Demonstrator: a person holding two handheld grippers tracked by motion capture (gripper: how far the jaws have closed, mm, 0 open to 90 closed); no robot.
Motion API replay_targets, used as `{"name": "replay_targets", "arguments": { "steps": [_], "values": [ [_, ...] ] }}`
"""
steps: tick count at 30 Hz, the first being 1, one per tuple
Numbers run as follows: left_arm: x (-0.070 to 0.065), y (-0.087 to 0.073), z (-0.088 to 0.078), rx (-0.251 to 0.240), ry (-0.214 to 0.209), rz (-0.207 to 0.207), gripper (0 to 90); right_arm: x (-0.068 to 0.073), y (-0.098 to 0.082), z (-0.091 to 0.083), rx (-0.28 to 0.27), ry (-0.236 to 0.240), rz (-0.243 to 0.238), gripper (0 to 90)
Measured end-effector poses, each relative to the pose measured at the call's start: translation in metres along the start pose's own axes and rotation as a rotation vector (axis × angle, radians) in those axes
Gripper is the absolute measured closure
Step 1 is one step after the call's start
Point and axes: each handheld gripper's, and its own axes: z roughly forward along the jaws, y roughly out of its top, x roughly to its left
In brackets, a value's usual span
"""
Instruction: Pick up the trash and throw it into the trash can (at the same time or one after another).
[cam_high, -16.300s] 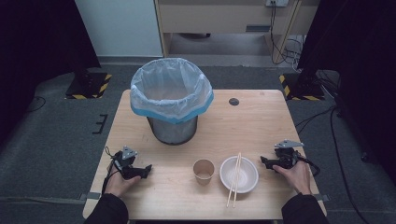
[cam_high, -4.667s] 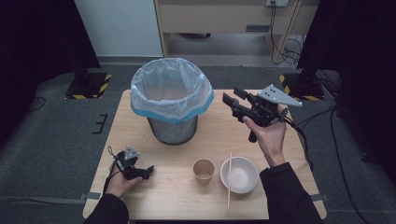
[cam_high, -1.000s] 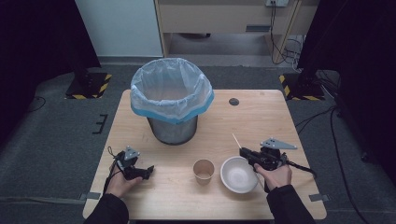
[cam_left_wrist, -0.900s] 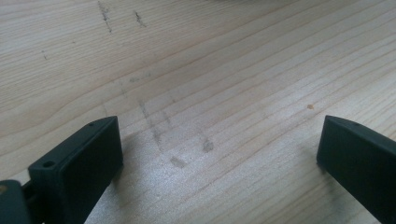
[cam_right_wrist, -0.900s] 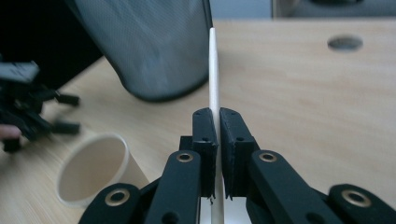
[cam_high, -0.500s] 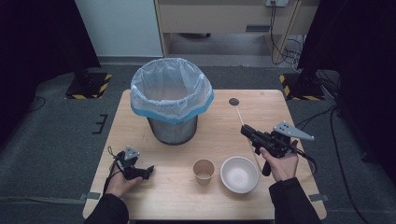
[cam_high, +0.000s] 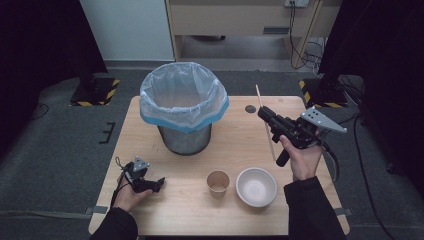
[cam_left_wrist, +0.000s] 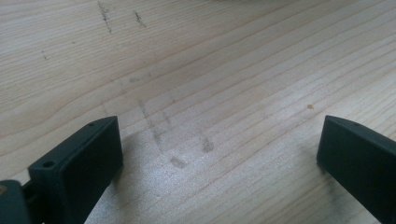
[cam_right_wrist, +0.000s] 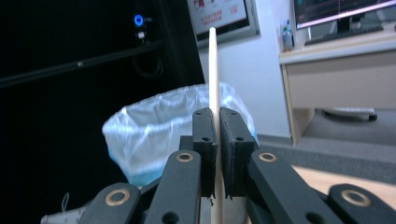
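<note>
Wooden chopstick (cam_high: 265, 122) sits clamped between the jaws of the right gripper (cam_high: 267, 116); in the right gripper view I see the stick (cam_right_wrist: 214, 93) pinched upright between the two black pads, rising well above them and running down below them. I hold this gripper up off the table (cam_high: 235, 140), its jaws aimed toward the bin (cam_high: 183, 107), which stands ahead of it with a clear bag over its rim. Below and just behind the gripper lies the white bowl (cam_high: 256, 186), with the paper cup (cam_high: 218, 181) just beside the bowl. My left gripper (cam_high: 156, 183) rests low on the table, well apart from the right one; in its own view its jaws stand wide apart over bare wood (cam_left_wrist: 201, 93), nothing between them.
</note>
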Motion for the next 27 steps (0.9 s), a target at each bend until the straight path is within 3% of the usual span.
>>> {"name": "replay_targets", "arguments": {
  "steps": [12,27],
  "values": [
    [0.0,0.0,0.0,0.0,0.0,0.0,0.0,0.007,0.025,0.015,-0.081,0.011,-0.008,85.8],
    [0.0,0.0,0.0,-0.002,0.0,-0.001,0.0,0.018,0.055,0.051,-0.144,0.028,-0.036,85.9]
  ]
}}
